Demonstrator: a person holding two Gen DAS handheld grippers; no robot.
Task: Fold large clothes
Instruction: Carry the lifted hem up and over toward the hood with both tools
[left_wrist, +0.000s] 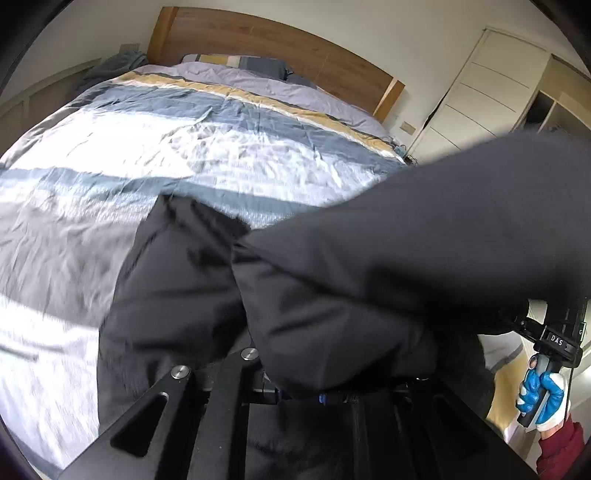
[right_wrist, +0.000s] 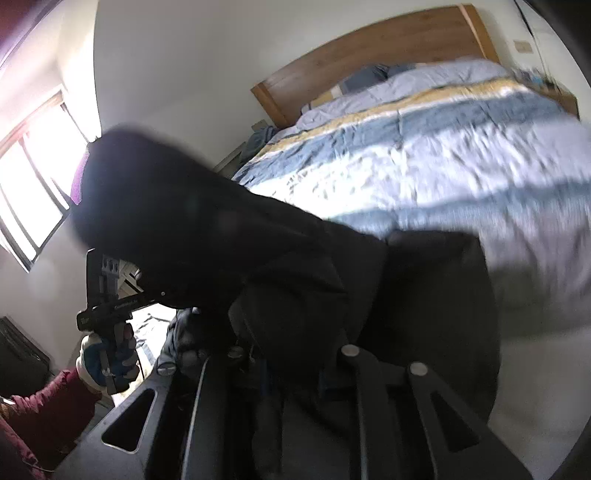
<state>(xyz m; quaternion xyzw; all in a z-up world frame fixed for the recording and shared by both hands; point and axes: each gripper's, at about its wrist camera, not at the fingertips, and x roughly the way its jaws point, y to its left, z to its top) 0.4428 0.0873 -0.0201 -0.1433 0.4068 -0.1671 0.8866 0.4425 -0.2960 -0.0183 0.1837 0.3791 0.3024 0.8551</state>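
Note:
A large black garment (left_wrist: 351, 258) hangs stretched between my two grippers above the bed; it also fills the middle of the right wrist view (right_wrist: 258, 258). My left gripper (left_wrist: 295, 384) is shut on one end of the garment, its fingertips buried in the cloth. My right gripper (right_wrist: 291, 354) is shut on the other end, its fingertips also covered. The right gripper shows in the left wrist view (left_wrist: 546, 332), held by a blue-gloved hand. The left gripper shows in the right wrist view (right_wrist: 107, 295).
A bed with a striped blue, white and yellow duvet (left_wrist: 184, 147) lies below and ahead, with a wooden headboard (left_wrist: 277, 40). A white wardrobe (left_wrist: 480, 92) stands to the right. A bright window (right_wrist: 33, 177) is on the left wall.

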